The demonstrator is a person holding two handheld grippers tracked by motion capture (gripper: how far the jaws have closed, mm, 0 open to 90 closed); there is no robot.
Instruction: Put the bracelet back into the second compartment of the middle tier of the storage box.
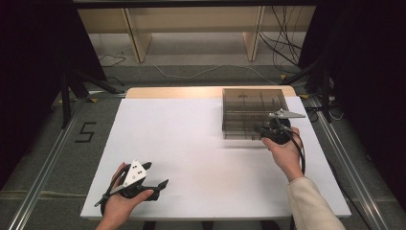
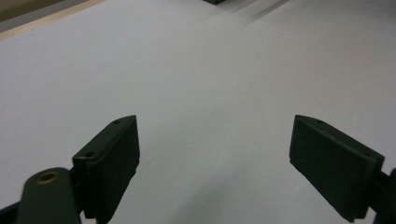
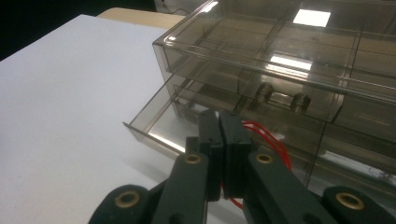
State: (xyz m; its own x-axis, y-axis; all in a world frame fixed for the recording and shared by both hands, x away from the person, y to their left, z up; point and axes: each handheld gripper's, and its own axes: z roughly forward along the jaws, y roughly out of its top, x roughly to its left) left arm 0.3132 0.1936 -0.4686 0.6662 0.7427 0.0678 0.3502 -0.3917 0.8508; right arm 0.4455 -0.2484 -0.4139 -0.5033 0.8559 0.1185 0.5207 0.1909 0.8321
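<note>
Closed right tongs (image 3: 219, 135) sit over the open lower drawer (image 3: 159, 126).

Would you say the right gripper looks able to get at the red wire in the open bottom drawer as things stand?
Probably yes: the right gripper sits shut at the drawer, which is pulled out, and the red wire lies just behind its jaws with nothing over it.

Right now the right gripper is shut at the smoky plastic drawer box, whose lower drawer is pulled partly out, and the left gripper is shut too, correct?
Not quite: the left gripper is open, jaws wide apart over the white table, as the left gripper view shows. The right gripper is shut at the drawer box, its lower drawer partly out.
</note>
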